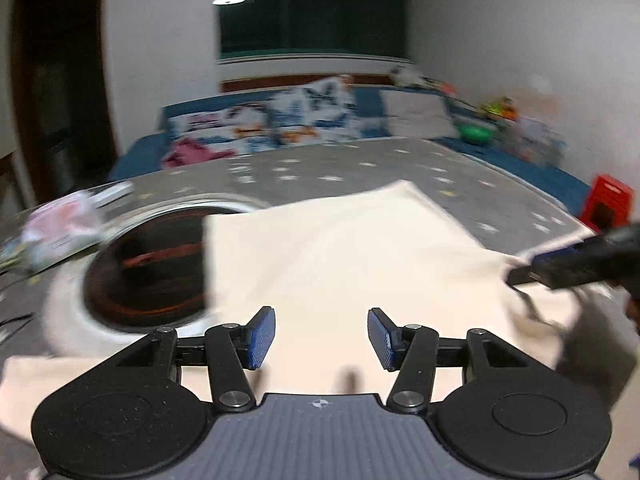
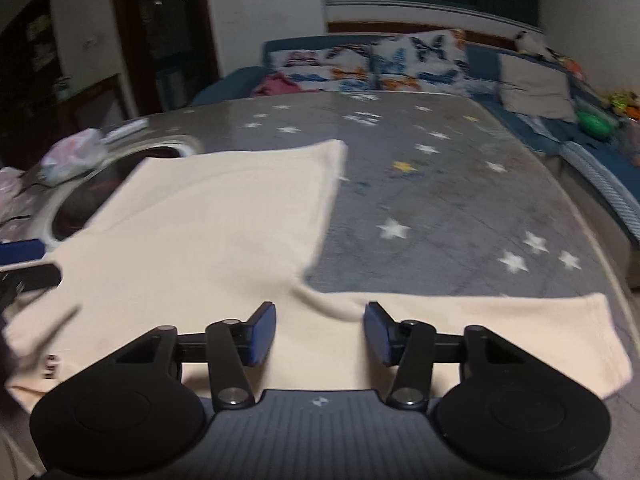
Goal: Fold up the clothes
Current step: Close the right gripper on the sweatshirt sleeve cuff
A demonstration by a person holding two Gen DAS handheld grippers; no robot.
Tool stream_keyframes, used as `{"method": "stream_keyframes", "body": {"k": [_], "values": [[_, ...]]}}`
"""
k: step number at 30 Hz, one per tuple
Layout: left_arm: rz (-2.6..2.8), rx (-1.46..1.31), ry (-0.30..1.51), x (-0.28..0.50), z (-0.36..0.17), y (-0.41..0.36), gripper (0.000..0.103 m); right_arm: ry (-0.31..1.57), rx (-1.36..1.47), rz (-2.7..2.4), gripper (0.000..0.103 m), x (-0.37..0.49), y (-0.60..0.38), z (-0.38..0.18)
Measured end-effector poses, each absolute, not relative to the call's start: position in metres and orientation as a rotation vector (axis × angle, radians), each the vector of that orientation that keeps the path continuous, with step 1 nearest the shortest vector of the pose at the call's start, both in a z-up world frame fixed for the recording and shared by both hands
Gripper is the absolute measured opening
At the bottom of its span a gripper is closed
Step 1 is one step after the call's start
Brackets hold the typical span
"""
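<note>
Cream garment (image 2: 224,216) is laid flat on grey star-print bench (image 2: 440,184), one part folded over, sleeve (image 2: 520,332) stretched to the right. Left hand-held gripper (image 1: 321,338) is held w/ jaws wide, nothing between, above the cloth. Right hand-held gripper (image 2: 320,333) also spread wide, empty, over the garment's near edge. Frames blurred.

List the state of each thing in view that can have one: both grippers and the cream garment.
left gripper: jaws open, holding nothing, above the garment.
right gripper: jaws open, holding nothing, over the garment's near edge.
cream garment: spread on the grey star-patterned table, partly folded, one sleeve lying out flat to the right.
</note>
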State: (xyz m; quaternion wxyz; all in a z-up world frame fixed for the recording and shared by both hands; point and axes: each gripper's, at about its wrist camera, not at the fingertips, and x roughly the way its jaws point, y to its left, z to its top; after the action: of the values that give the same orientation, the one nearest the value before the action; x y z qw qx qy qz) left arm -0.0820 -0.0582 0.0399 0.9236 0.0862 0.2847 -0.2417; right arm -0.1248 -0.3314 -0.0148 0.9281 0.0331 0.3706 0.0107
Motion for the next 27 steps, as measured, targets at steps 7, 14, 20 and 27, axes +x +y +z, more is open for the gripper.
{"method": "stream_keyframes", "body": {"k": [7, 14, 20, 27], "values": [[-0.638, 0.23, 0.6, -0.095, 0.03, -0.103, 0.055, 0.748, 0.062, -0.073, 0.046, -0.142, -0.356, -0.016], [-0.741, 0.275, 0.589, -0.109, 0.026, -0.136, 0.055, 0.721, 0.072, -0.173, 0.05, -0.165, -0.384, -0.013], [-0.796, 0.309, 0.589, -0.12, 0.02, -0.148, 0.055, 0.712, 0.126, -0.329, 0.052, -0.187, -0.423, -0.016], [-0.822, 0.343, 0.596, -0.125, 0.015, -0.153, 0.055, 0.697, 0.209, -0.411, 0.051, -0.193, -0.452, -0.026]]}}
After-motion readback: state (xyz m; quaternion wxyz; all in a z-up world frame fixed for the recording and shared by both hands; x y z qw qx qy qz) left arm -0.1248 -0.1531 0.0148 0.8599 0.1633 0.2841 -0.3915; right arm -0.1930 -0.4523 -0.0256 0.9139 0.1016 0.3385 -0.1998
